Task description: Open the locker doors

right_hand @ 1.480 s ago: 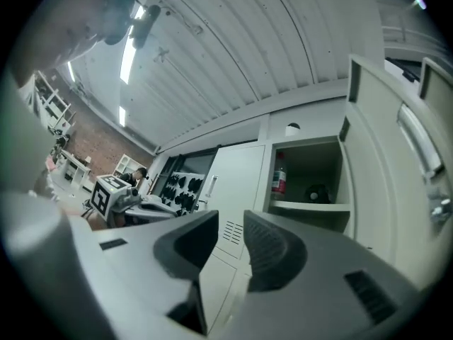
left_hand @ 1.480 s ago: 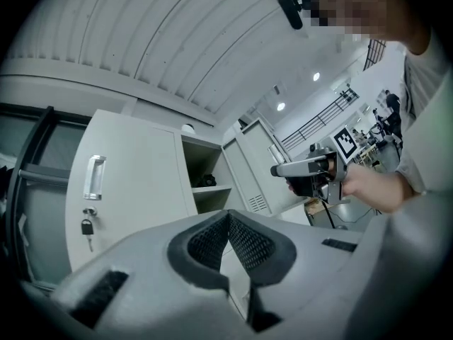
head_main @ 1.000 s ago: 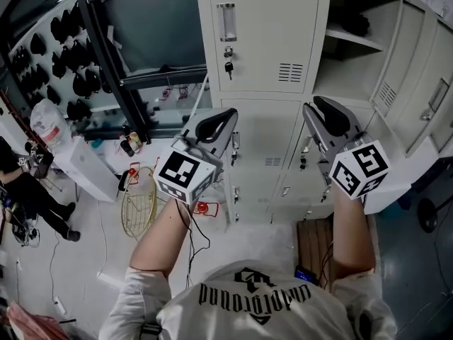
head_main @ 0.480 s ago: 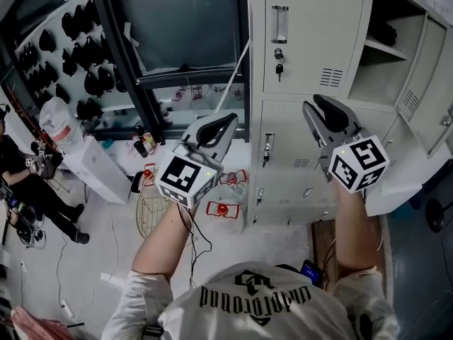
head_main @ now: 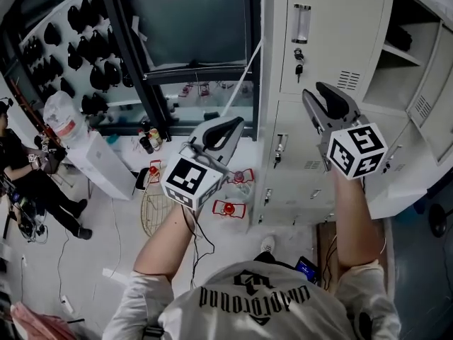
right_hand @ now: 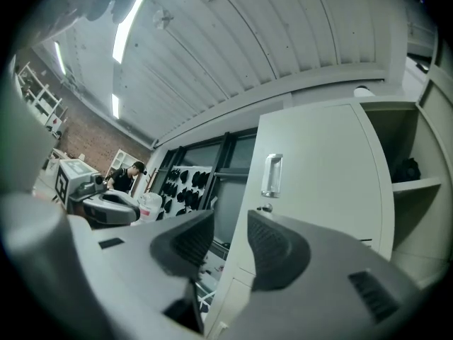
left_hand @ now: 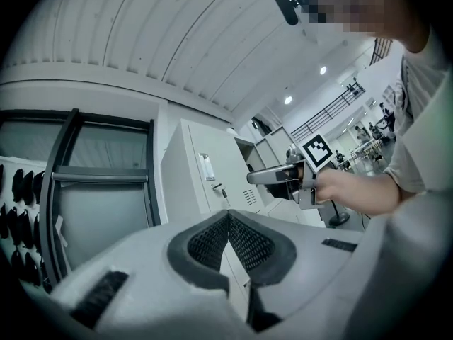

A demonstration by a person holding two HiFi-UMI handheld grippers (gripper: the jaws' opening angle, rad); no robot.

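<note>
The pale grey metal locker door (head_main: 333, 27) in the upper row stands closed at the right of the head view, with a clear rectangular handle (head_main: 301, 23) and a small key (head_main: 298, 54) hanging in the lock beneath it. Below it is a second closed grey door (head_main: 301, 158). To their right an open compartment (head_main: 388, 76) shows, its swung-out door (head_main: 433, 83) at the frame's edge.

The right gripper (head_main: 322, 94) is held up in front of these closed doors without touching them. Its jaws have just been opening and stand apart, with nothing between them. The left gripper (head_main: 226, 127) is held beside it, before a black-framed window (head_main: 191, 20) left of the lockers, its jaws closed tip to tip on nothing.

Farther left, dark objects (head_main: 92, 69) hang on a wall. A white plastic jug with a red label (head_main: 60, 122) stands above a white box (head_main: 99, 165), and a seated person (head_main: 21, 176) is at the edge. A wire rack (head_main: 152, 204) lies on the pale floor (head_main: 106, 239).
</note>
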